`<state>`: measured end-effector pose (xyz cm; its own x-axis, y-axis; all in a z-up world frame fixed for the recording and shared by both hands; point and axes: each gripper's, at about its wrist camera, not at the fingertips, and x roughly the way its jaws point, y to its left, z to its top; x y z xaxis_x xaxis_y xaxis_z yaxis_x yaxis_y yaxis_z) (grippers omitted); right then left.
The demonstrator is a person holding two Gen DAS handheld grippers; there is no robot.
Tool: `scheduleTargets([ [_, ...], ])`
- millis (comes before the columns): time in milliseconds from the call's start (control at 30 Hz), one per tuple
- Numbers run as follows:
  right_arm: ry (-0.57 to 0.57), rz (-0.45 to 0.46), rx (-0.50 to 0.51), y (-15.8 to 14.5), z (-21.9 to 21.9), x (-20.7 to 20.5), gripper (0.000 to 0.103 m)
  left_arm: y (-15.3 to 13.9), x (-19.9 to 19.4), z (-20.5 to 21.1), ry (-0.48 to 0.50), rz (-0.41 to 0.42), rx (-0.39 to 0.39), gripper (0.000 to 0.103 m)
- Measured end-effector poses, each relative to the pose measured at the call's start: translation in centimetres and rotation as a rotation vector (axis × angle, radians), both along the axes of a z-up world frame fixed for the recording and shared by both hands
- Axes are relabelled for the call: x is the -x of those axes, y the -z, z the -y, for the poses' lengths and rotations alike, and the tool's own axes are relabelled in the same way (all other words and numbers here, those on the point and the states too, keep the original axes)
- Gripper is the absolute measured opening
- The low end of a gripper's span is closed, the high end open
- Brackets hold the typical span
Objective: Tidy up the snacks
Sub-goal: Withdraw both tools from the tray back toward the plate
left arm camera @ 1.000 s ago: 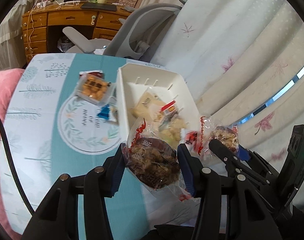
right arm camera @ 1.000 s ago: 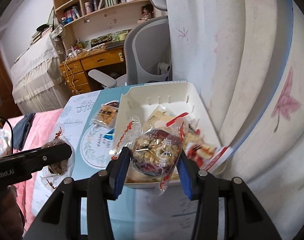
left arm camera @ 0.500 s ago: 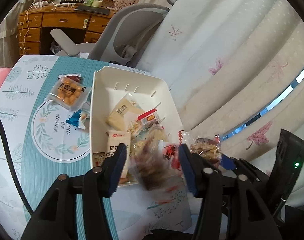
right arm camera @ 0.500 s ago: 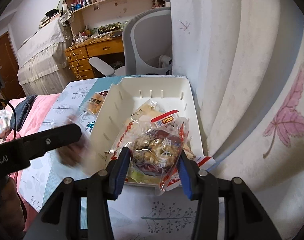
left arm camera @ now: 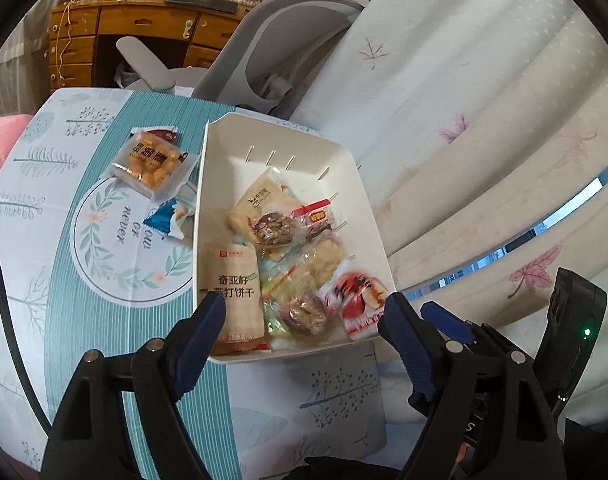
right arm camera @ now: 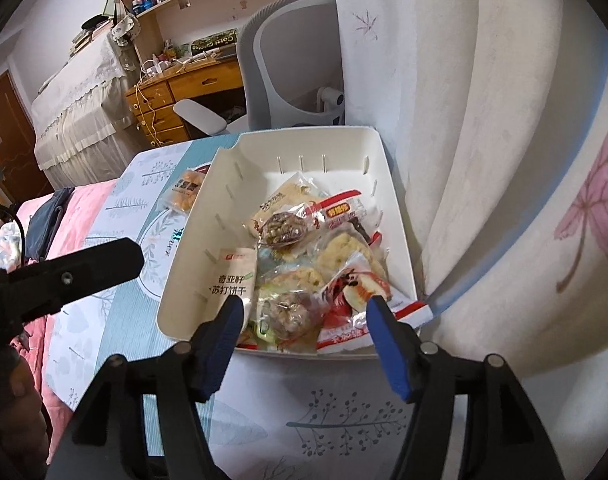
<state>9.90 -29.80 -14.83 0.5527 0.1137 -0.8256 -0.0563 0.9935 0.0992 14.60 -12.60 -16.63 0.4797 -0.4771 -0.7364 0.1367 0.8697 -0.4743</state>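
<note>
Two grippers: left gripper [left arm camera: 304, 320], right gripper [right arm camera: 301, 324] — jaws opening, nothing held.
Snacks: piled in white bin [left arm camera: 281, 136].

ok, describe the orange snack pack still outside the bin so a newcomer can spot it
Start at the white bin on the teal tablecloth. Just outside its left wall, near the far corner, lies a square clear packet of orange puffs. Its only neighbour on the cloth is a smaller blue wrapper, nearer the camera.

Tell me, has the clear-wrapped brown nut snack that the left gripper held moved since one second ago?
Yes. The brown nut snack left the opening left gripper and now lies inside the white plastic bin, on other packets.
</note>
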Motion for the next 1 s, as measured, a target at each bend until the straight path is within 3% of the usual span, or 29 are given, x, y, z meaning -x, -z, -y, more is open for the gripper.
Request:
scheduleTargets([
  [600,0.073,-0.107,-0.06,1.6,-4.0,0.2,0.064,1.5,1.0,-6.8,-0.019,-0.094,-0.081,0.081],
  [1000,0.186,-0.12,-0.102,1.2,-10.4,0.4,0.064,0.2,0.5,-13.9,0.08,-0.087,-0.226,0.081],
])
